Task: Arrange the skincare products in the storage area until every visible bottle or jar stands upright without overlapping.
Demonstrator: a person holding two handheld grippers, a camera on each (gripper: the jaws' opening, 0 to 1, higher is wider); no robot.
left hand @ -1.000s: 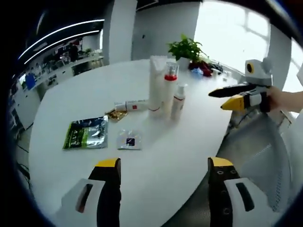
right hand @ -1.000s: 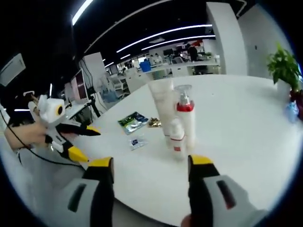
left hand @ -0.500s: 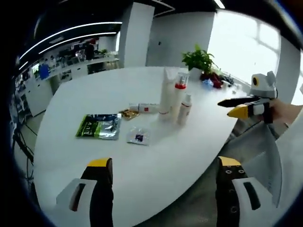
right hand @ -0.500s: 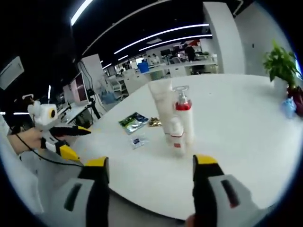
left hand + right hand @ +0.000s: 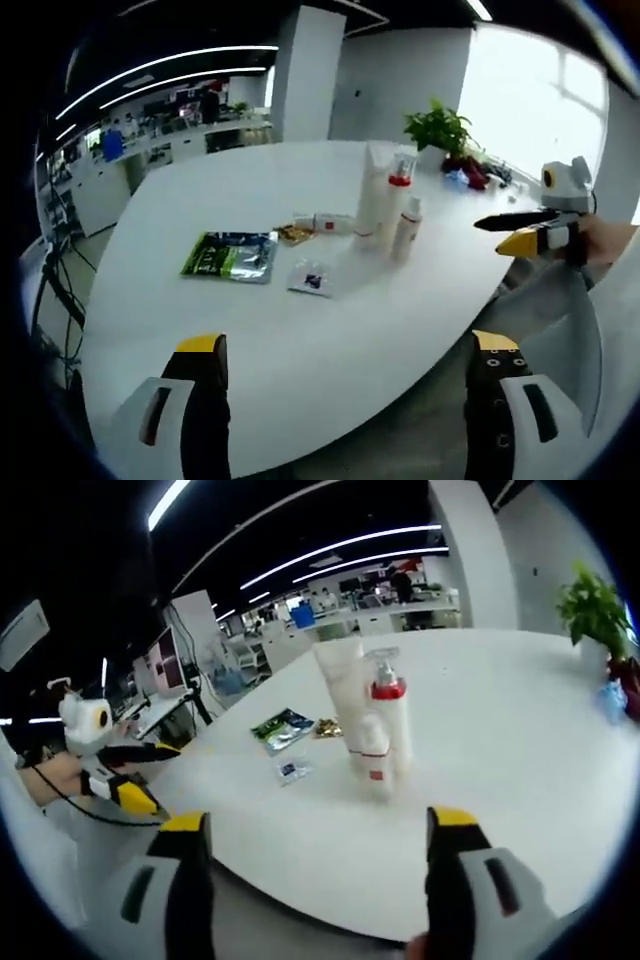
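White and glossy, the round tabletop spreads before me in an open-plan office, with strip lights overhead, desks at ten o'clock and a bright window at two o'clock in the left gripper view. A potted plant stands at the tabletop's far edge, at one o'clock.

Three skincare containers stand upright in a tight cluster near the middle: a tall white tube, a pump bottle with a red collar and a small white bottle nearest the edge. What they hold cannot be told. Just beside the tube, at nine o'clock from it, a small white tube lies flat. A green foil sachet, a small clear sachet and a gold wrapper also lie flat, apart from the cluster.

My left gripper hangs off the near edge, jaws spread wide, holding nothing. My right gripper likewise gapes wide and empty, with the cluster at twelve o'clock in the right gripper view.
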